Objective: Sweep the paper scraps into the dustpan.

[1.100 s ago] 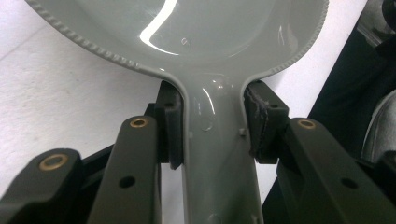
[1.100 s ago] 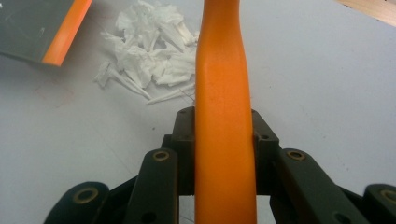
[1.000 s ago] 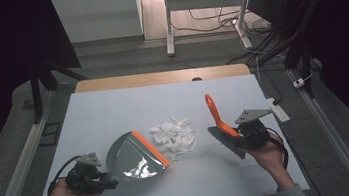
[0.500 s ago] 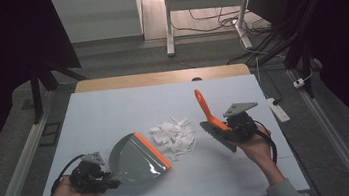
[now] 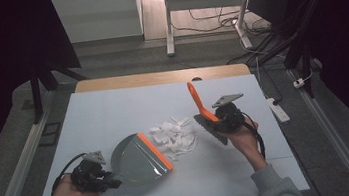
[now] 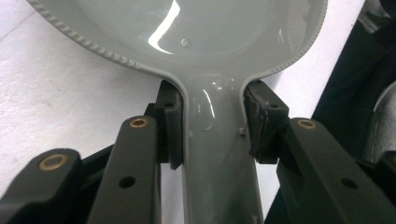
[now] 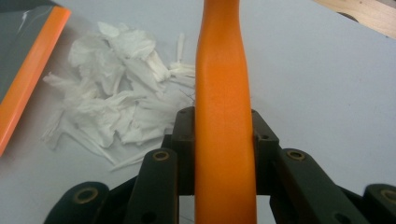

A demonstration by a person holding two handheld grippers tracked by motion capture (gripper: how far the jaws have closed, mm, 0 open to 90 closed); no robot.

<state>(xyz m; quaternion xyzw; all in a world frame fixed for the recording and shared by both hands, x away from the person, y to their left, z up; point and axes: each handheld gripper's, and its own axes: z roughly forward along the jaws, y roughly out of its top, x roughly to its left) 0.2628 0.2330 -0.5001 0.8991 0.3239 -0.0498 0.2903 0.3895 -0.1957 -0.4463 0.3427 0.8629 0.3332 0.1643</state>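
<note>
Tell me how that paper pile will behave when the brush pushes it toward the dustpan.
The paper scraps look thin and torn, so probably very light and floppy. Being loose pieces, they would likely scatter or slide apart rather than move together. Some may lie flat and slip under the brush.

Dim surroundings, lit table (image 5: 114,115) (glare on dustpan (image 6: 187,28)).

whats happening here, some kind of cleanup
A person is set to sweep up. The left gripper clamps the handle of a grey dustpan, whose orange lip faces a pile of torn paper scraps on the table. The right gripper grips an orange-handled brush beside the pile.
</note>
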